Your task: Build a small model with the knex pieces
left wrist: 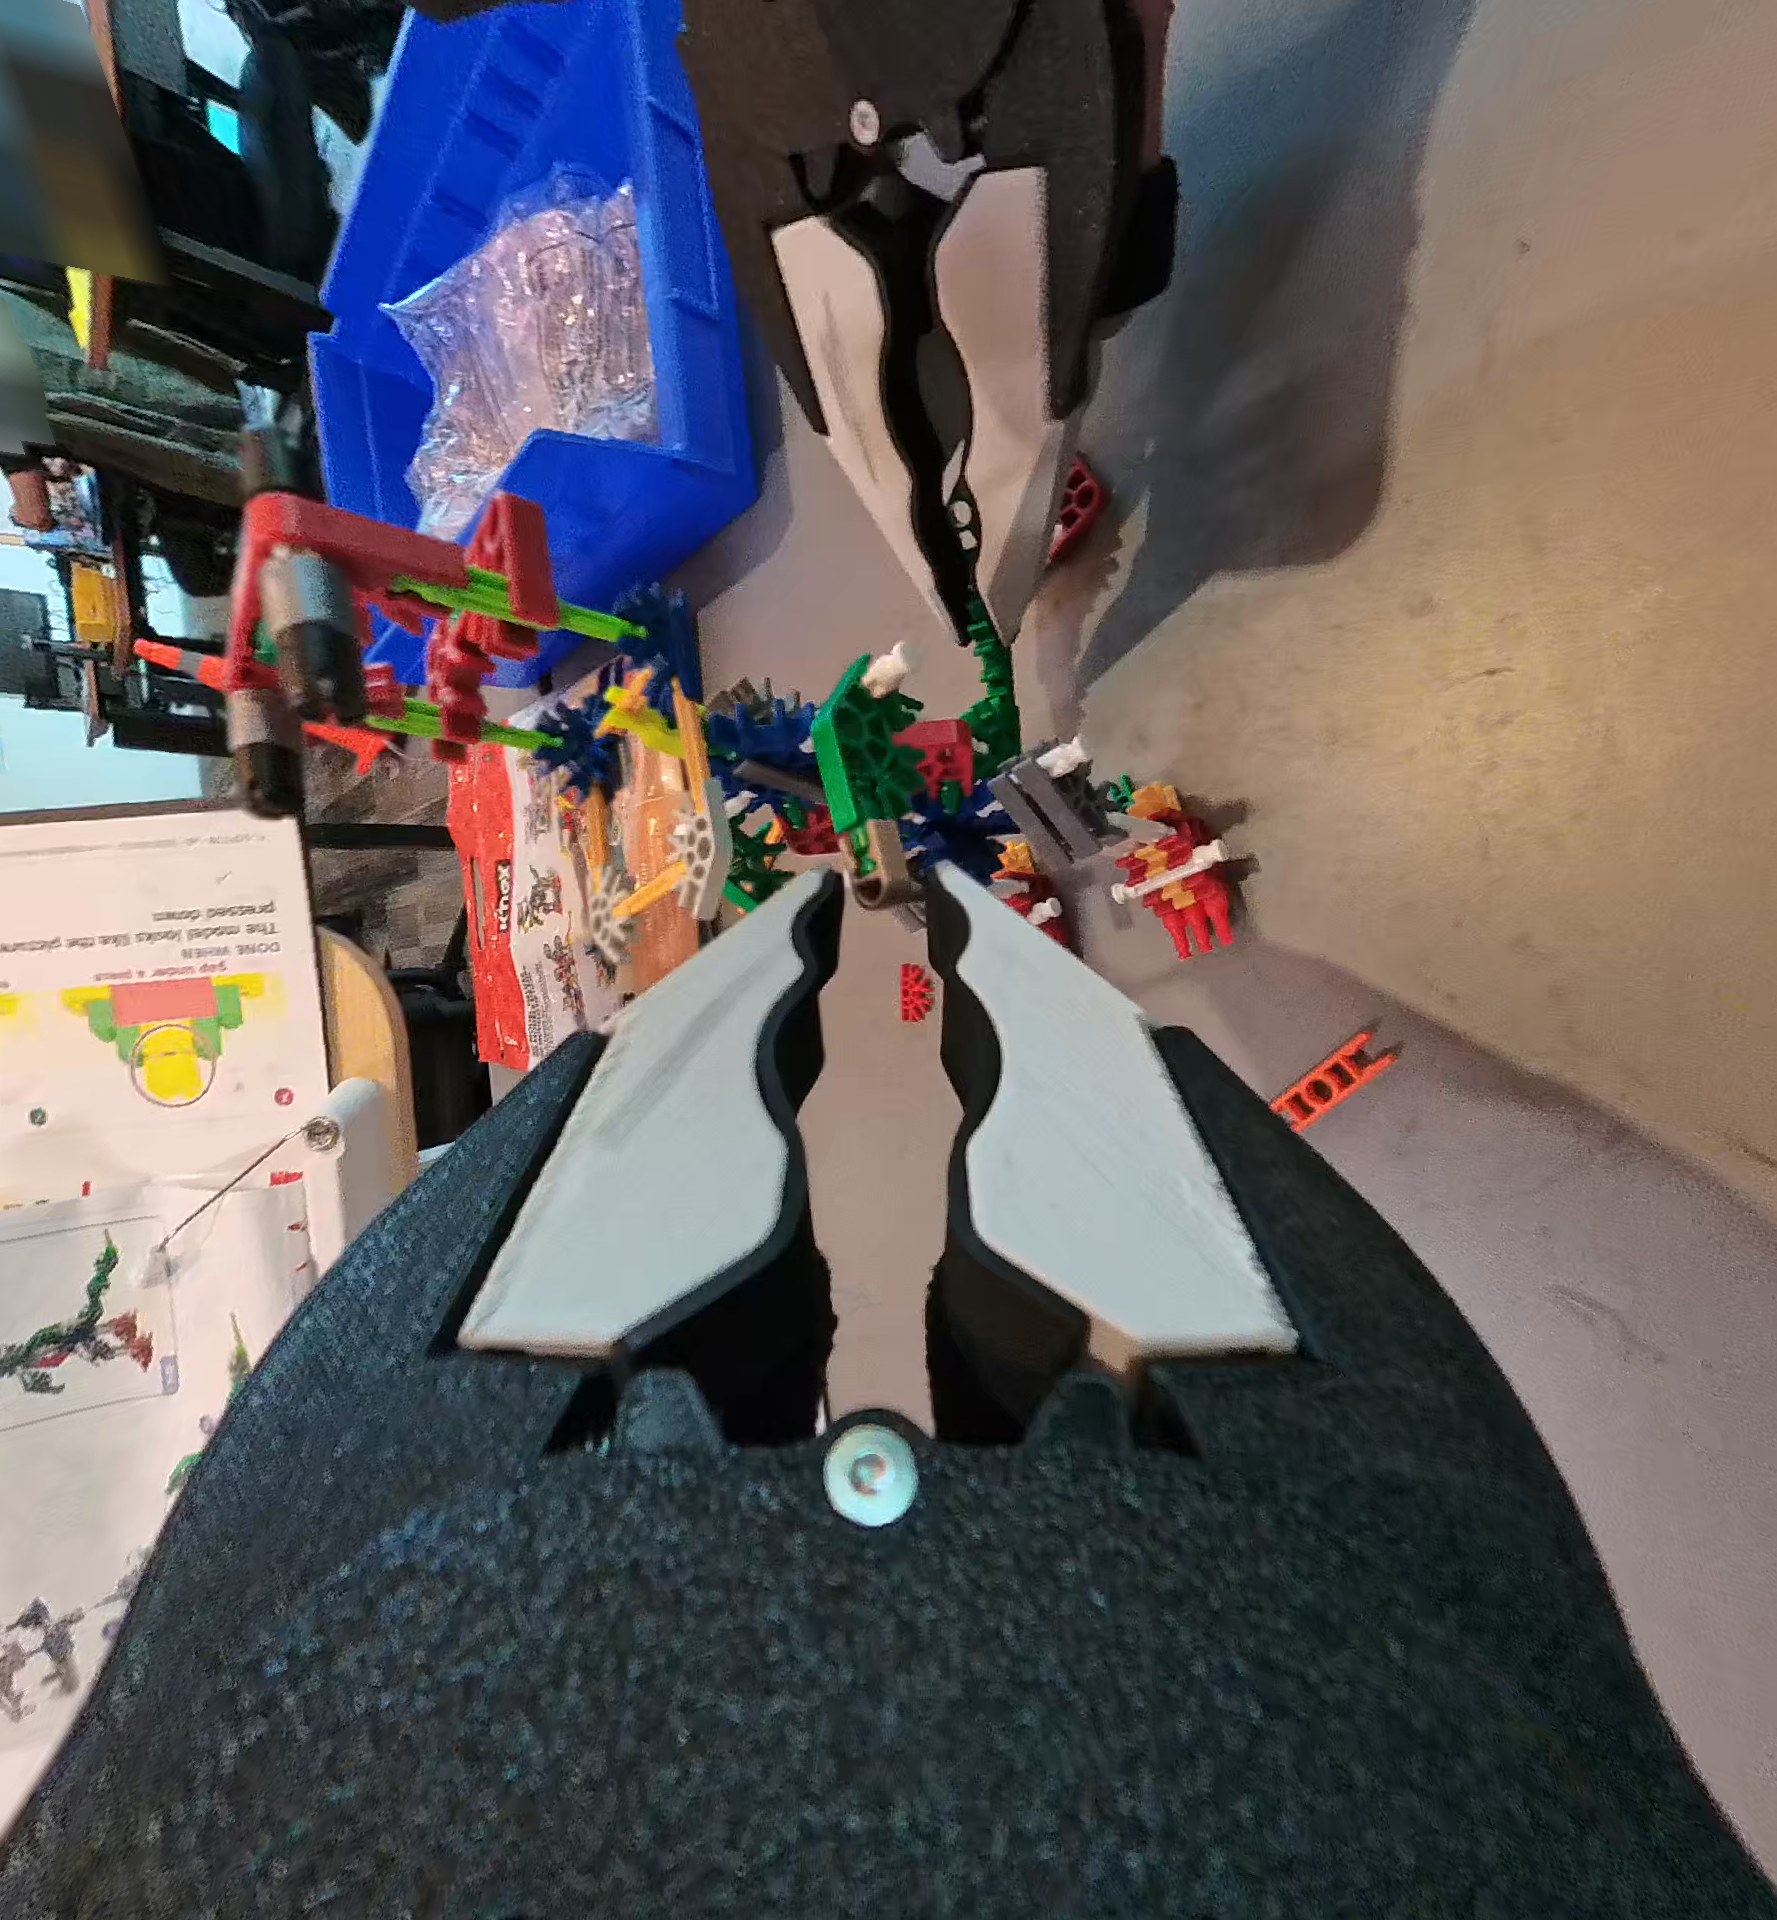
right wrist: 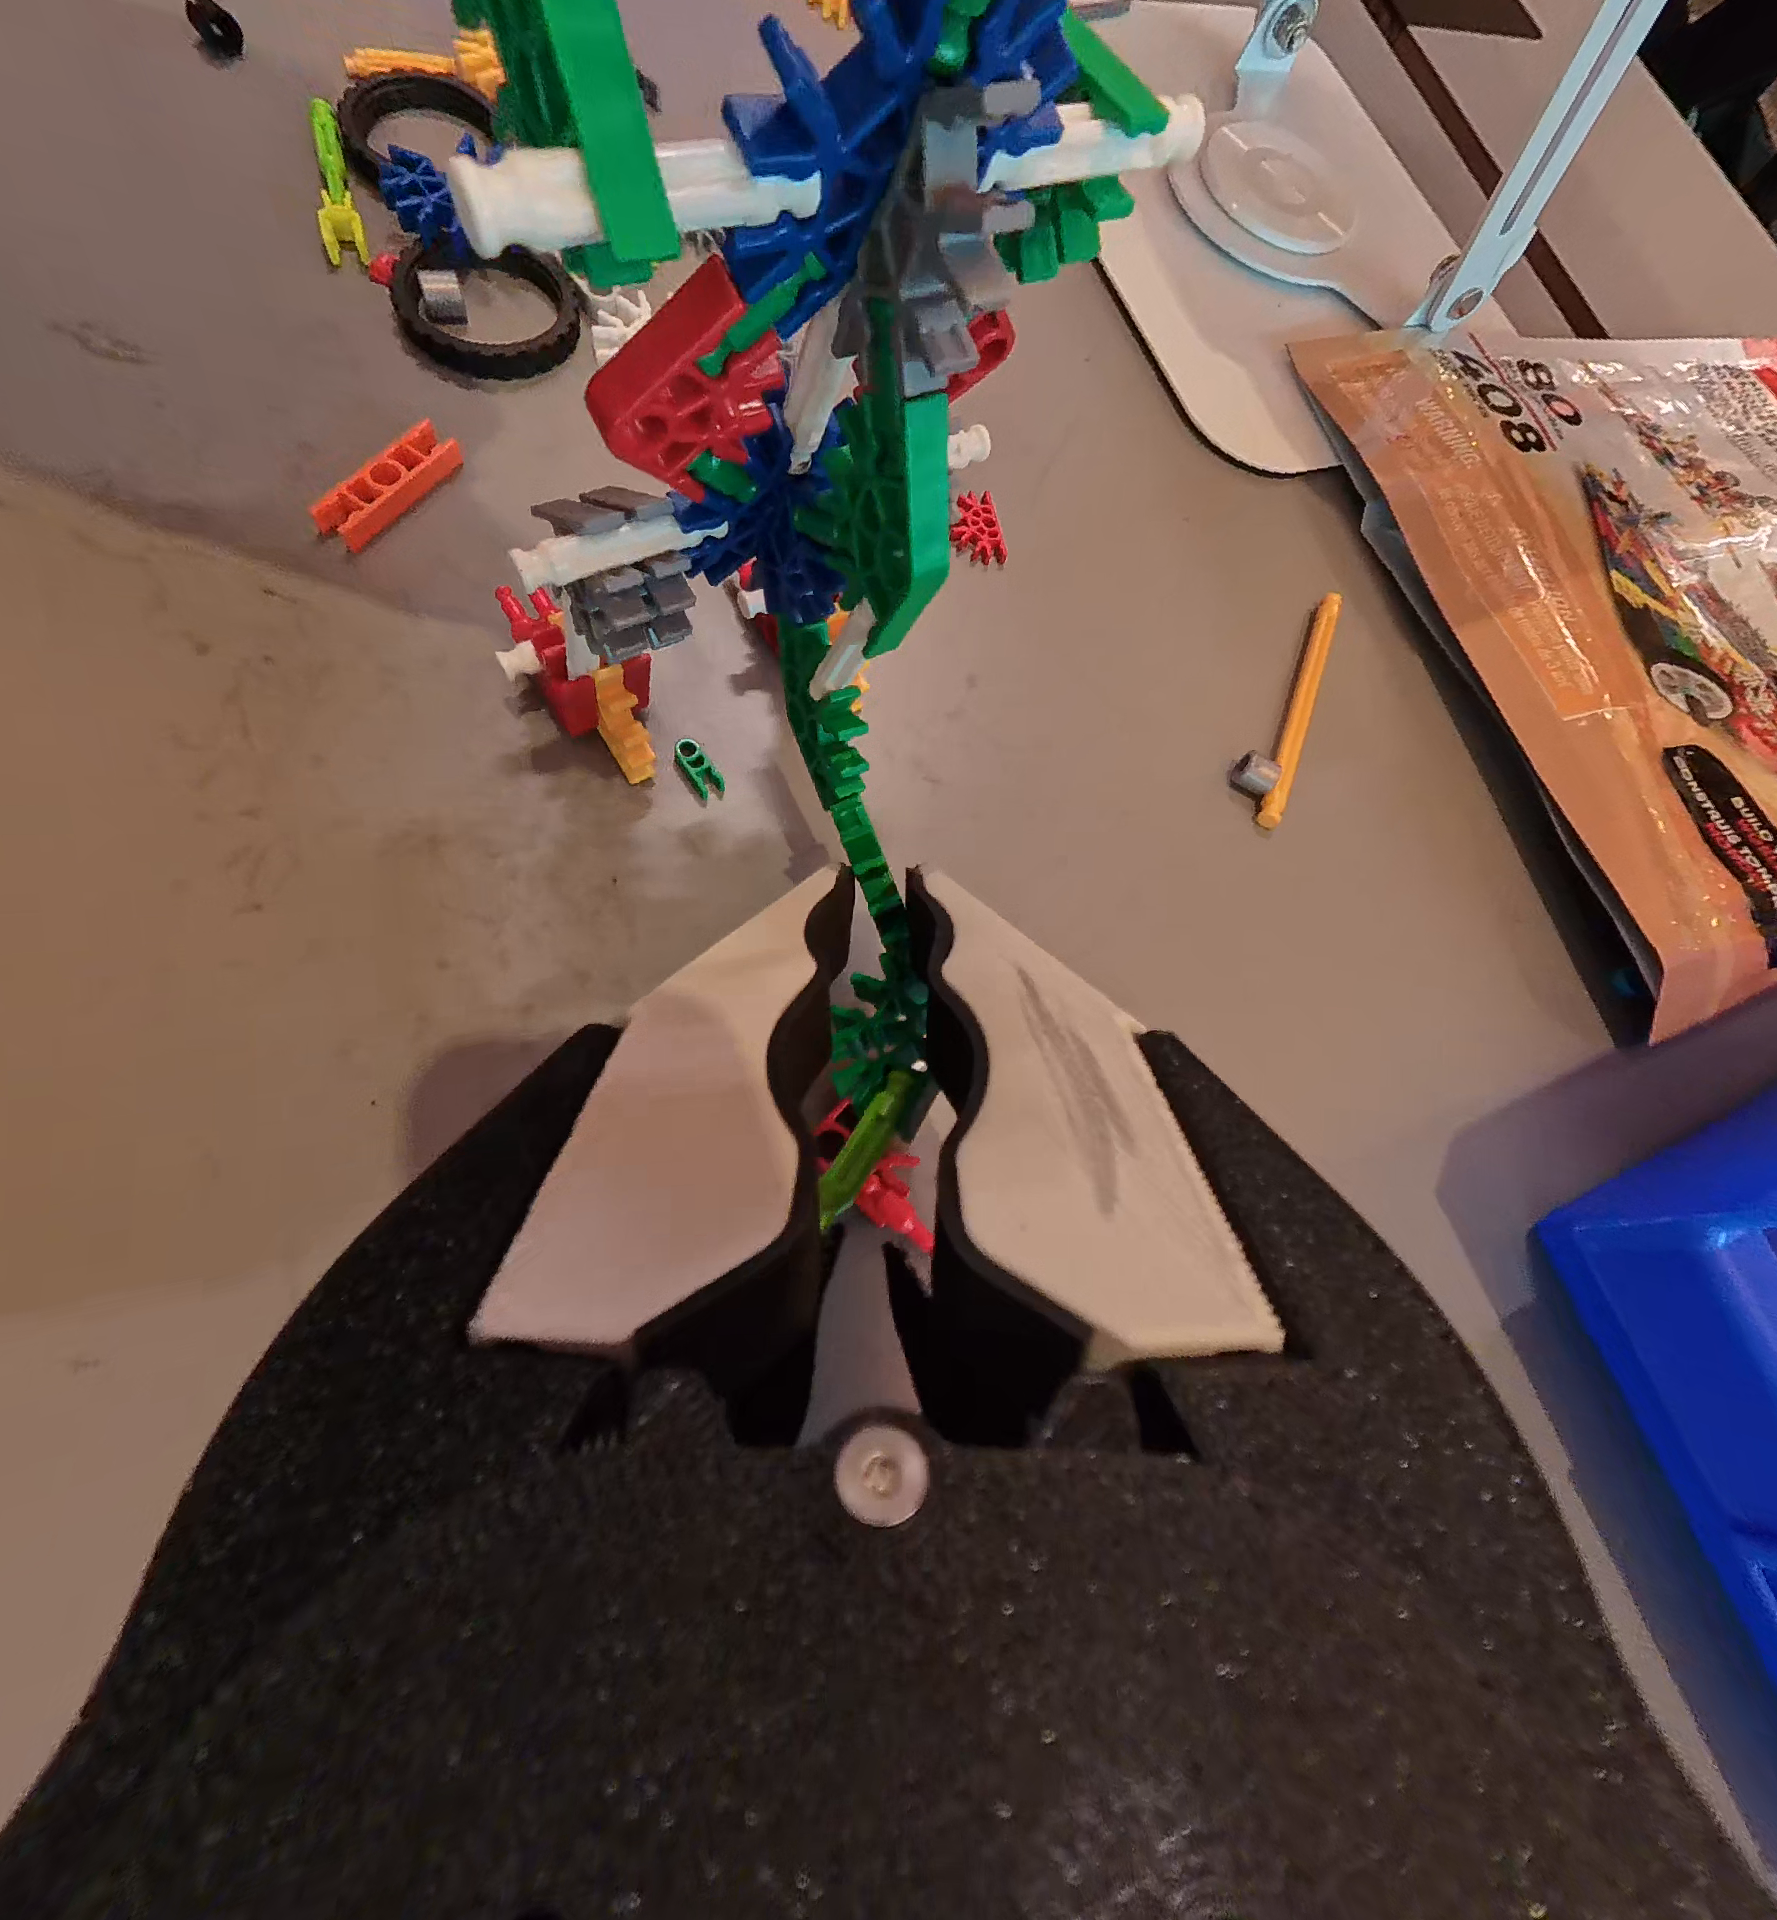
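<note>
A many-coloured rod-and-connector model (right wrist: 822,156) of blue, green, red, grey and white pieces is held above the grey table (right wrist: 1071,727). My right gripper (right wrist: 882,878) is shut on the model's green chain tail (right wrist: 842,748), which runs down between its fingers. In the left wrist view the right gripper (left wrist: 998,623) comes in from the top. My left gripper (left wrist: 886,881) stands at the model's (left wrist: 868,748) other side, jaws narrowly apart with a grey-brown connector (left wrist: 879,878) between the tips.
A blue bin (left wrist: 551,208) holding a clear bag sits beside the model and shows at the right (right wrist: 1715,1351). A toy package (right wrist: 1590,644), yellow rod (right wrist: 1299,707), orange piece (right wrist: 385,483), black tyres (right wrist: 489,312), red-yellow cluster (right wrist: 593,686) and instruction sheets (left wrist: 84,1039) lie around. Tip to tip, the grippers are about 12 cm apart.
</note>
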